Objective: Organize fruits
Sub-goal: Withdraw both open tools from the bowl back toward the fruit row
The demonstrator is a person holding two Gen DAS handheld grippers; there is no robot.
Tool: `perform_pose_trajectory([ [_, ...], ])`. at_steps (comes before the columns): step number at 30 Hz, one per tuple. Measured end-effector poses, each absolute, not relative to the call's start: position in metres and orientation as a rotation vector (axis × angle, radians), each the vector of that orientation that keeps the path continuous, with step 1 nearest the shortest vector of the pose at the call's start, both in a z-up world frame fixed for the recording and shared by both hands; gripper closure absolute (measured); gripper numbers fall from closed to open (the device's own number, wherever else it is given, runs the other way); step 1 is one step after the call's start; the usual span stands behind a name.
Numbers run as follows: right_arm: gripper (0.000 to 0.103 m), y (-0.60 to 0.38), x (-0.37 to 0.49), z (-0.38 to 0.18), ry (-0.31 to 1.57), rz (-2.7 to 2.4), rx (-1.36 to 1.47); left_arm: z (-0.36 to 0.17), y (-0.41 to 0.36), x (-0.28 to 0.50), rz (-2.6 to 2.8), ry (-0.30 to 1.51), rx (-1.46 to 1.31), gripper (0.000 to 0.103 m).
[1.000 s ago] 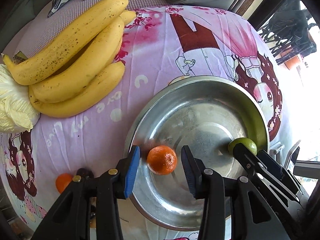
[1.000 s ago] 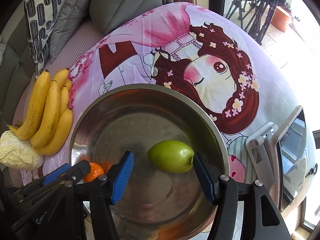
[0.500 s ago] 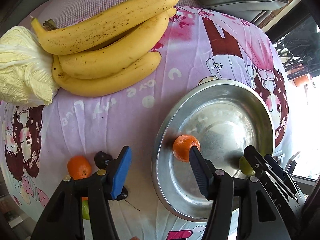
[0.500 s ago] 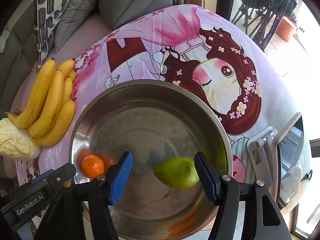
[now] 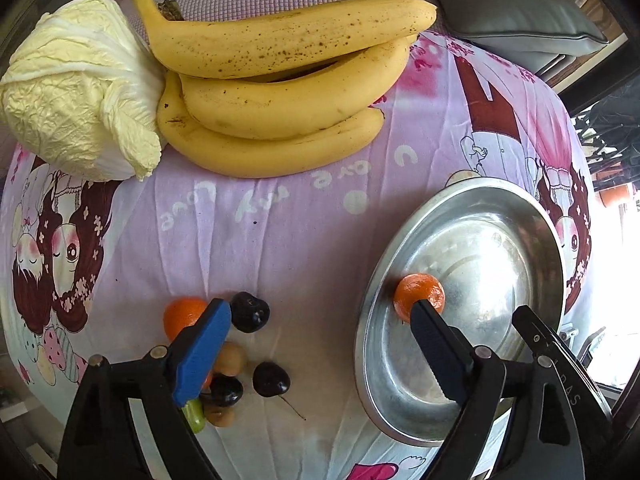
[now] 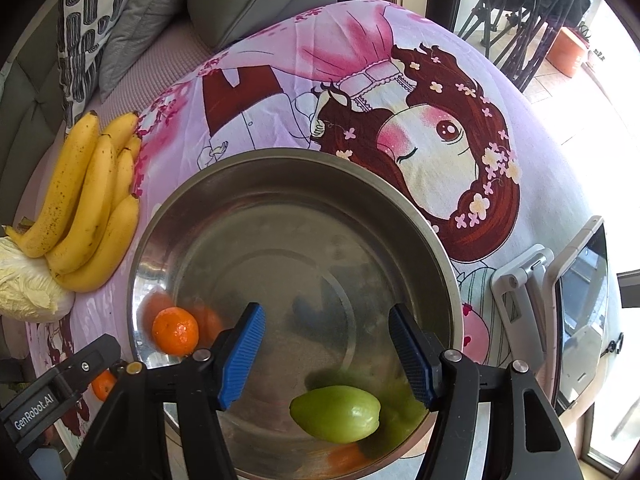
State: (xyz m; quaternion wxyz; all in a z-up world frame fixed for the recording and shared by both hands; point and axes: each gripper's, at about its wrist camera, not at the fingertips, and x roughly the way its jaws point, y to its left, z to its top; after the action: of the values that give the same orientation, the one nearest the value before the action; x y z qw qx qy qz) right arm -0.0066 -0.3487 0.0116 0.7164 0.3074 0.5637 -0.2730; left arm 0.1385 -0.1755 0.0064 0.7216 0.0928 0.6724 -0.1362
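Steel bowl (image 6: 296, 168) sits on the pink-clothed tabletop (image 5: 280, 232) as the collecting place; an orange (image 6: 175, 330) and a green fruit (image 6: 335, 413) already lie inside, let go there; the right tool (image 6: 328, 354) hangs released above the green fruit, touching nothing; the left tool (image 5: 320, 354), its jaws just spread wide and empty, hovers over the loose pile of dark cherries (image 5: 249, 312) and a second orange (image 5: 182, 315), likely its next pick; bananas (image 5: 280, 92) wait beside a cabbage (image 5: 76, 88).

Yellow bananas (image 5: 280, 92) carry brown freckles; the cabbage (image 5: 76, 88) is pale cream. A lilac cloth (image 5: 280, 220) bears pink and maroon cartoon girls. In the silver bowl (image 6: 400, 200): an orange mandarin (image 6: 175, 331) and a green fruit (image 6: 335, 413). Tool pads are blue.
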Motion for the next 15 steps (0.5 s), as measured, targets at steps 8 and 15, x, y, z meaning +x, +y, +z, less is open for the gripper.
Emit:
perform_pose_trajectory([
  [8, 0.033, -0.353, -0.01, 0.013, 1.201, -0.588, 0.723, 0.012, -0.153, 0.135, -0.273, 1.48, 0.189, 0.011],
  [15, 0.032, -0.347, -0.004, 0.01, 1.246, -0.55, 0.696, 0.018, -0.144, 0.133, -0.249, 1.455, 0.167, 0.01],
])
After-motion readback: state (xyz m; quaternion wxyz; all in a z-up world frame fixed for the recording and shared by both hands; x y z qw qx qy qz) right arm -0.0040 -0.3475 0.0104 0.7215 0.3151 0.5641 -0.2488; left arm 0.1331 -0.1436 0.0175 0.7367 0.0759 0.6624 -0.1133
